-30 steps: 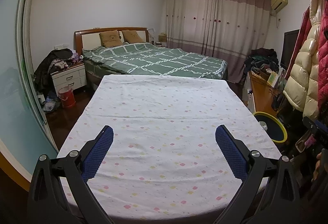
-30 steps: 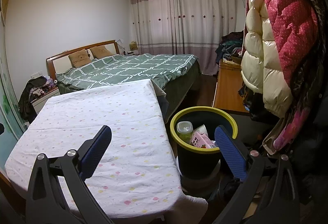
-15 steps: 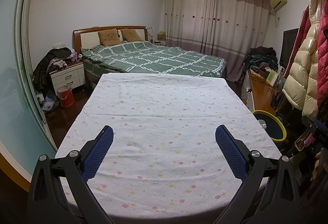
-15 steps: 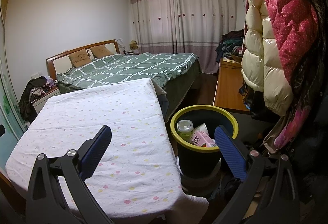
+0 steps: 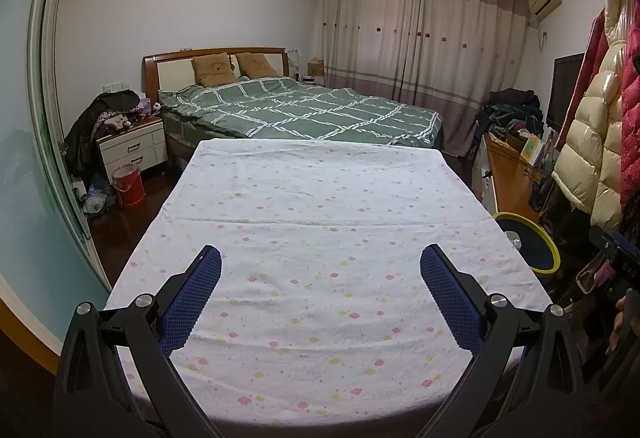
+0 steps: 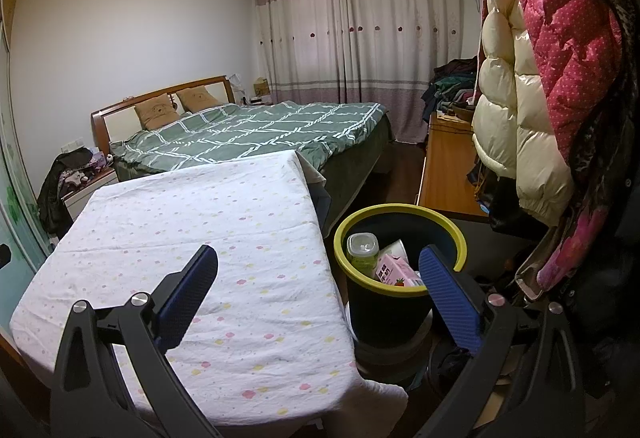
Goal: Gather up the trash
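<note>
A black trash bin with a yellow-green rim (image 6: 400, 213) stands on the floor right of the table, holding a clear bottle (image 6: 362, 252), a pink carton (image 6: 394, 270) and white paper. Its rim (image 5: 548, 242) peeks out at the table's right edge in the left wrist view. My right gripper (image 6: 320, 258) hangs open above the table's right edge and the bin, nothing between its blue pads. My left gripper (image 5: 320, 258) is open over the white dotted tablecloth (image 5: 320, 205), also holding nothing. No loose trash shows on the cloth.
A green plaid bed (image 5: 304, 109) lies beyond the table. Puffy coats (image 6: 540, 77) hang at the right beside a wooden desk (image 6: 444, 165). A nightstand (image 5: 132, 149) and red bucket (image 5: 128, 183) stand at the left, by a glass door (image 5: 24, 157).
The left wrist view has shifted slightly, so the table sits a bit higher and nearer. The right wrist view has edged a little closer to the bin. Both grippers stay open.
</note>
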Motion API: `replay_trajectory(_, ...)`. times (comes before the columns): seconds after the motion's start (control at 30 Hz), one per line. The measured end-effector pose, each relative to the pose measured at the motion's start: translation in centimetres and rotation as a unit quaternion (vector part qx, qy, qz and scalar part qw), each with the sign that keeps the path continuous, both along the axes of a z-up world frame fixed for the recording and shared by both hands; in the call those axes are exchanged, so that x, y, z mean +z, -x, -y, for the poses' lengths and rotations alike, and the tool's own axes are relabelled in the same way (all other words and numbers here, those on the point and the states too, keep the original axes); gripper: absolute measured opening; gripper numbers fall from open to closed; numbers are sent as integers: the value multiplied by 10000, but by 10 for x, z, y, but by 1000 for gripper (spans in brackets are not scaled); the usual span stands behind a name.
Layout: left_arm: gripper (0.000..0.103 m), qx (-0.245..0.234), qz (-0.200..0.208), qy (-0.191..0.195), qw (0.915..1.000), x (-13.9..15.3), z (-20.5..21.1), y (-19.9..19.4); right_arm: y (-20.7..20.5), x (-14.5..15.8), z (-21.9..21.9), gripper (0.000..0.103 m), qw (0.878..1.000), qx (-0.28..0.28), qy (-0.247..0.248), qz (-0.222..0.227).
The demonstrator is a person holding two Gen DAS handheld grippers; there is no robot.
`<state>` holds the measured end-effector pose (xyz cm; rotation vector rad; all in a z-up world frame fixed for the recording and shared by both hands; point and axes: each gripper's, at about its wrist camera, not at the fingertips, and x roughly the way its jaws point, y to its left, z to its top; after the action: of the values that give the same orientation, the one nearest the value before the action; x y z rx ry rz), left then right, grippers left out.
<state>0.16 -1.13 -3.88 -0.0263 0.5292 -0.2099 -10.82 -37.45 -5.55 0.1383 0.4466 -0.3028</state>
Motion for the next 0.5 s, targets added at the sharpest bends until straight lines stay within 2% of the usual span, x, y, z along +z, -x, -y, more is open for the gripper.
replay_trajectory(0.5,98,8,-31,-6,10000,-3,0,-1,0,-1,0,96,10000,-10,4,-5)
